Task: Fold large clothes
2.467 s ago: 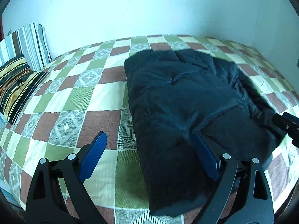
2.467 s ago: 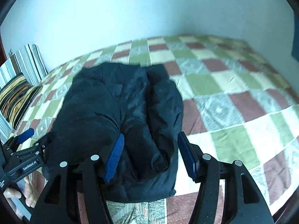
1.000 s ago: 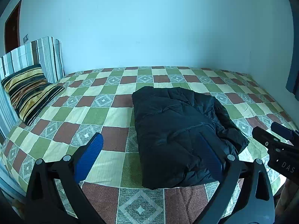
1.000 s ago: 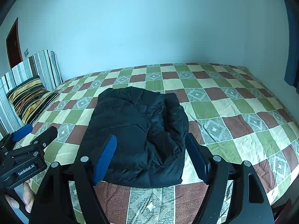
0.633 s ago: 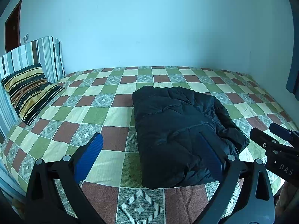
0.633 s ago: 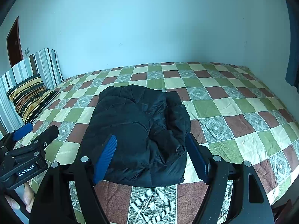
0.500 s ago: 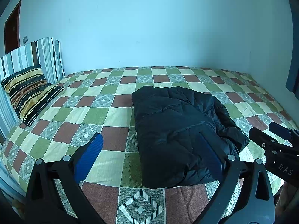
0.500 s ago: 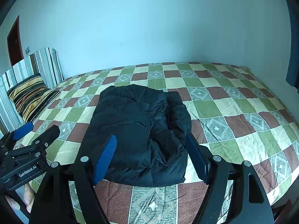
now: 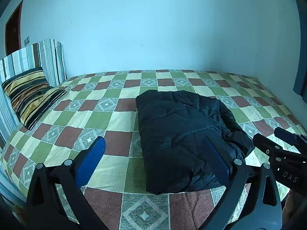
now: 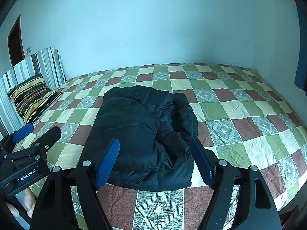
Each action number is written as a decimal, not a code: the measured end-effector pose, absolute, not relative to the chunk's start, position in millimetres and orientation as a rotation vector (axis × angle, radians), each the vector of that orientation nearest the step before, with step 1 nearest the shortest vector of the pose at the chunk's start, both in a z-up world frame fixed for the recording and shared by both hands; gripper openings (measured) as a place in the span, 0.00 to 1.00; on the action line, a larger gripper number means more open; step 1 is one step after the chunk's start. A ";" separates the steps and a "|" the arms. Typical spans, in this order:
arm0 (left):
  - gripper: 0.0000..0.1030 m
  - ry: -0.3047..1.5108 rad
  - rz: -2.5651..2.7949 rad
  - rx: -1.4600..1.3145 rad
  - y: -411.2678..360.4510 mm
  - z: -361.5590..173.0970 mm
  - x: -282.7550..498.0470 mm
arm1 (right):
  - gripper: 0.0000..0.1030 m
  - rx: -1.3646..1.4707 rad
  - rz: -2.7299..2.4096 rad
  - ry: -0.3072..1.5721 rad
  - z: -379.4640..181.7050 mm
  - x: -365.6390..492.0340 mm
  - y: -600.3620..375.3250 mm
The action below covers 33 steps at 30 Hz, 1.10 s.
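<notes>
Black puffy quilted jacket (image 10: pixel 145 134) lies folded at six o'clock on the checked bed (image 10: pixel 249 115), both tongs, left (image 9: pixel 153 164) and right (image 10: pixel 157 164), wide, empty, clear of it; folding looks finished, next likely only tidying.

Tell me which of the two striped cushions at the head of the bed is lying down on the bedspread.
The yellow-and-black striped cushion leans low onto the checkered bedspread. The grey, white and brown striped cushion stands upright behind it, by the wall.
</notes>
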<state>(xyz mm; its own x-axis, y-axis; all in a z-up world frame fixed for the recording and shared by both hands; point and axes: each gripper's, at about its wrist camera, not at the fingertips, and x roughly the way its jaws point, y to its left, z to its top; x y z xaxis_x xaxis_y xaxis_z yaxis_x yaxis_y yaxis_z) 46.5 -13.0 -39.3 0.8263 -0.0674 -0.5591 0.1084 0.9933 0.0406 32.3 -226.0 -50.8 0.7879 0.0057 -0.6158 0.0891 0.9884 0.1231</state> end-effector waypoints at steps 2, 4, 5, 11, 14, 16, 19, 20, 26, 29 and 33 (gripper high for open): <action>0.98 0.589 -0.104 0.068 -12.7 -39.4 46.0 | 0.72 0.147 -0.044 0.665 -51.7 32.5 -225.3; 0.98 0.591 -0.111 0.069 -13.2 -39.9 46.6 | 0.72 0.147 -0.044 0.667 -52.4 32.8 -224.8; 0.98 0.592 -0.111 0.069 -13.1 -40.3 46.8 | 0.72 0.146 -0.044 0.667 -52.5 32.9 -224.7; 0.98 0.602 -0.110 0.065 -12.3 -43.7 49.4 | 0.72 0.148 -0.045 0.673 -54.1 34.5 -225.0; 0.98 0.604 -0.111 0.063 -11.8 -45.0 50.4 | 0.72 0.148 -0.045 0.676 -55.4 35.0 -225.1; 0.98 0.606 -0.108 0.065 -12.1 -45.5 51.1 | 0.72 0.147 -0.044 0.677 -55.9 35.0 -224.6; 0.98 0.609 -0.110 0.064 -11.9 -46.5 52.0 | 0.72 0.144 -0.042 0.680 -57.3 36.7 -225.6; 0.98 0.610 -0.109 0.065 -11.9 -46.8 52.2 | 0.72 0.144 -0.043 0.682 -57.9 36.9 -225.6; 0.98 0.612 -0.110 0.080 -13.5 -49.9 54.2 | 0.72 0.144 -0.041 0.690 -60.8 39.5 -226.6; 0.98 0.627 -0.122 0.064 -11.7 -52.7 56.9 | 0.72 0.143 -0.040 0.696 -62.7 41.1 -227.6; 0.98 0.669 -0.129 0.039 -8.3 -60.2 65.3 | 0.72 0.146 -0.038 0.704 -66.1 43.6 -228.8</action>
